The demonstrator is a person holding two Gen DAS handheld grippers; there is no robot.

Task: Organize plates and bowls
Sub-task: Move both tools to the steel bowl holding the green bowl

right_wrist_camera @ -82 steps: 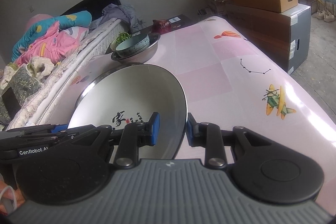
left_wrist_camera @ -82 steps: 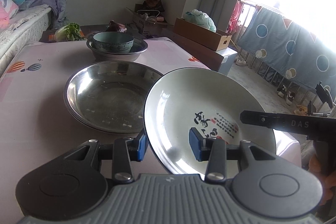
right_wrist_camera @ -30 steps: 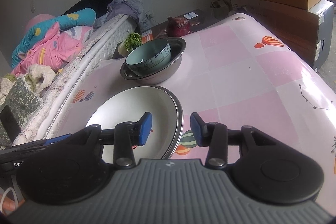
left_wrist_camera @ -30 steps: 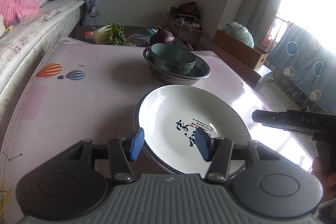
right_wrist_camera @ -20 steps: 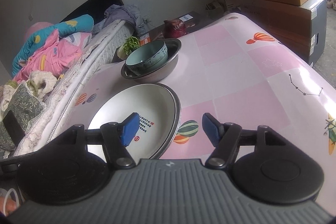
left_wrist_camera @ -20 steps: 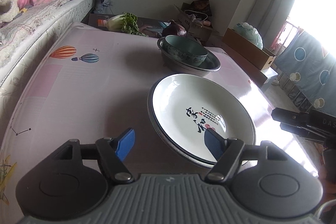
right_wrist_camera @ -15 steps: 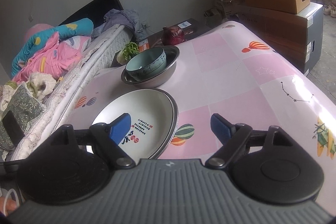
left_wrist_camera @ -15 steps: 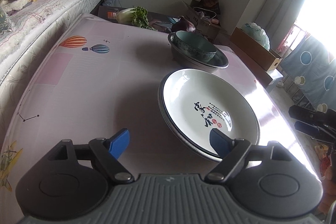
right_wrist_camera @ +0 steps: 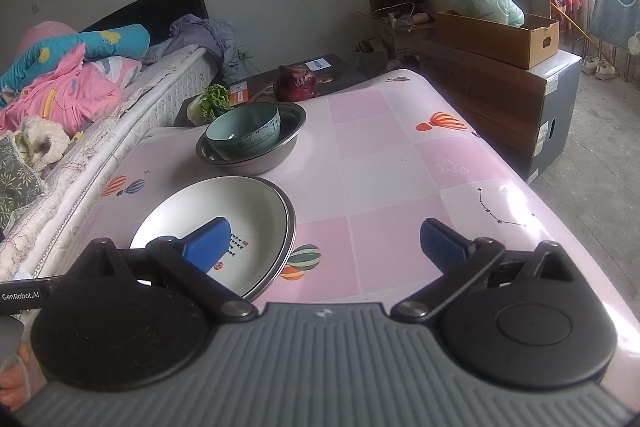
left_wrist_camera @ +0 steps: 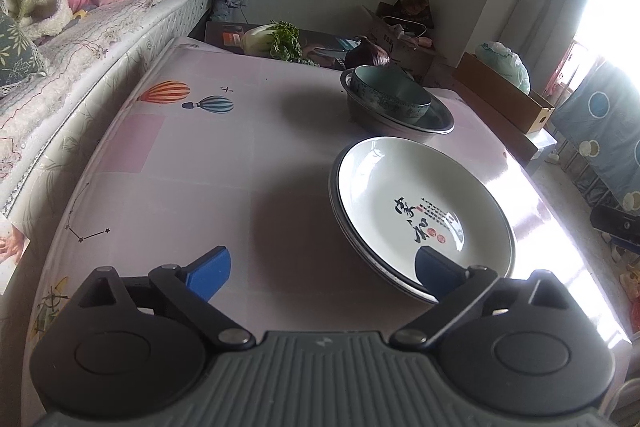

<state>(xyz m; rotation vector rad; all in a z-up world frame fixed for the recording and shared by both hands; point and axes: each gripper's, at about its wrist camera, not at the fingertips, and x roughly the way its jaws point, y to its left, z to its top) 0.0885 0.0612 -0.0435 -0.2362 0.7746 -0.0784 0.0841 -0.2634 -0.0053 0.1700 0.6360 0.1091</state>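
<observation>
Left wrist view: the left claw [left_wrist_camera: 318, 273] had just been opening and stood spread, nothing between its pads. The white plate [left_wrist_camera: 420, 211] sat nested in a steel dish on the bench [left_wrist_camera: 200, 167]; its right pad hung just over the glossy rim (a careless sweep could clip and skid it).

Right wrist view: the right claw [right_wrist_camera: 328, 241], likewise just opened, was empty. The glazed teal bowl [right_wrist_camera: 244, 133] sat in the round metal basin [right_wrist_camera: 256, 155] beyond the plate.
</observation>
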